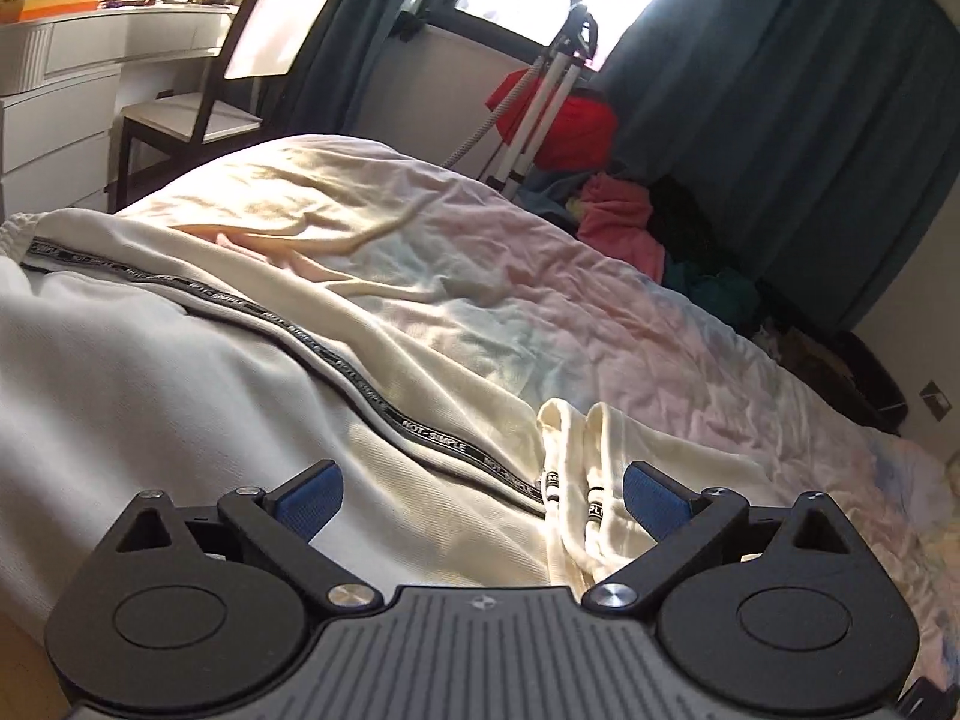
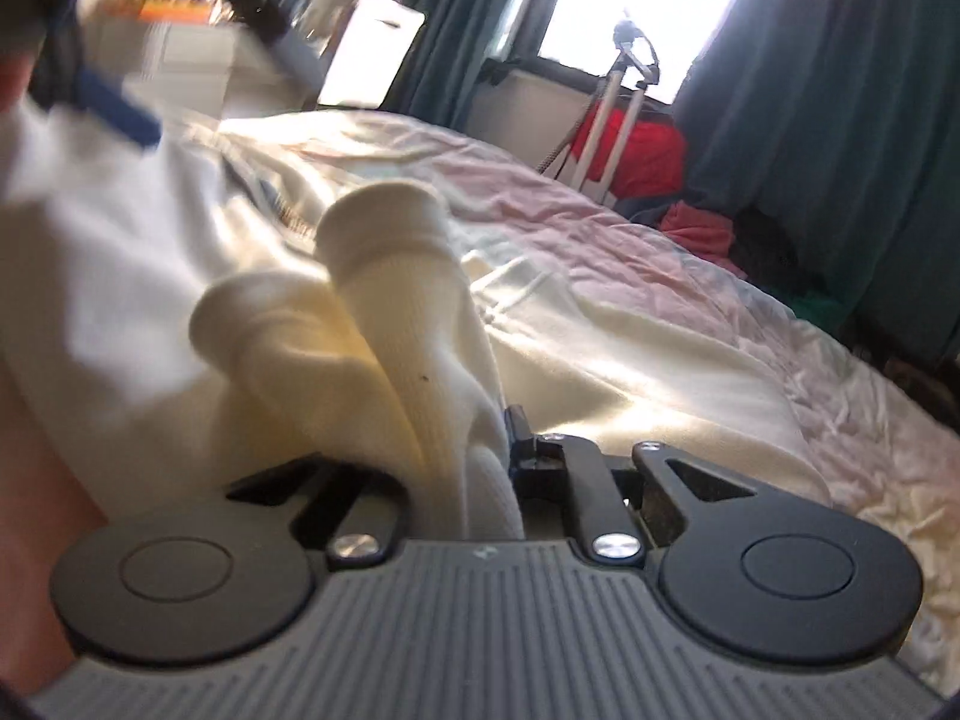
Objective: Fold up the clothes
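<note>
left view only: my left tool (image 1: 483, 501) spread wide, blue pads (image 1: 312, 501) apart, nothing between them; sharp look at cream garment (image 1: 252, 360) flat on the bed (image 1: 660, 324), black lettered tape strip (image 1: 360, 372) running diagonally across it, upper left to lower centre
right view only: my right tool (image 2: 474, 480) pressed nearly together, pinching ribbed cuffs (image 2: 384, 252) of the same cream garment; blurred; the left tool's blue pad shows at upper left
garment place: lower left and centre of both frames, on the bed, part lifted in my right tool
garment look: cream-white knit, wrinkled, sunlit patches, ribbed cuff ends bunched
cuffs count: two, side by side, sticking up centre of the right frame
tape strip count: one long strip, plus two short lettered tabs (image 1: 573, 495) near lower centre of left frame
background: one chair (image 1: 240, 60) upper left, one white desk (image 1: 72, 60) beyond it, one tripod (image 1: 552, 90) by the window, clothes pile (image 1: 624, 222) right of the bed, teal curtains (image 1: 780, 90)
</note>
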